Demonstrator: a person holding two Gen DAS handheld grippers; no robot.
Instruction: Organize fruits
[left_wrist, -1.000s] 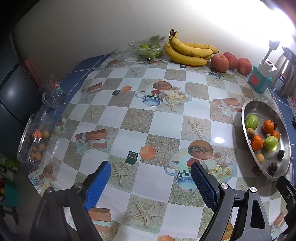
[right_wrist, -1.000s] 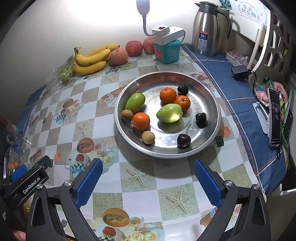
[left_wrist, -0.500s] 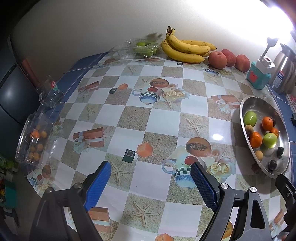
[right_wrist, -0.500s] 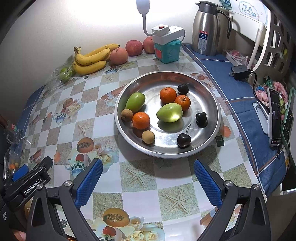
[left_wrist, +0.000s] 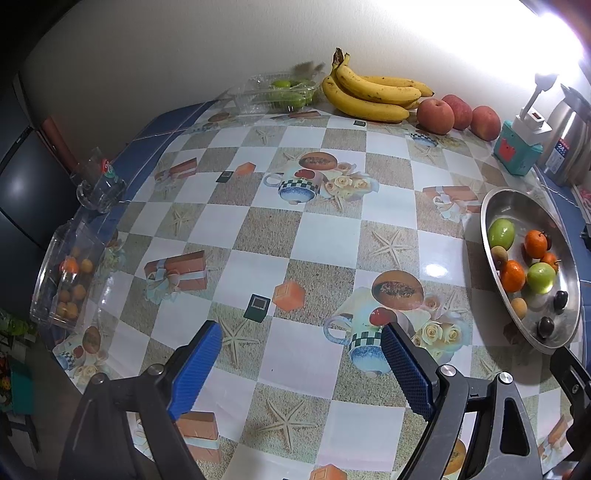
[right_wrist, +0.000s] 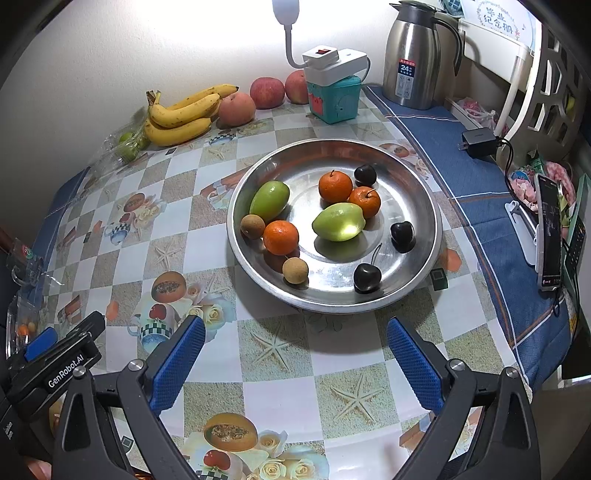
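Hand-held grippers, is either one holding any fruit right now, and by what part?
Nothing is held. The left hand-held gripper and right hand-held gripper are both open and empty above the tablecloth.

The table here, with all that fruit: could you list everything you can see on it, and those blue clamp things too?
Metal tray: one, silver, right of table centre.
Oranges: three, orange, in the tray.
Green fruits: two, green, in the tray.
Dark cherries: three, near black, in the tray.
Small brown fruits: two, tan, at the tray's left edge.
Bananas: one bunch, yellow, by the wall.
Apples: three, red, beside the bananas.
Clear boxes: two, one by the bananas, one at the table's left edge.
Thermos: one, steel, back right.
Teal box: one, beside the thermos.
Left gripper: open, blue pads, empty.
Right gripper: open, blue pads, empty.
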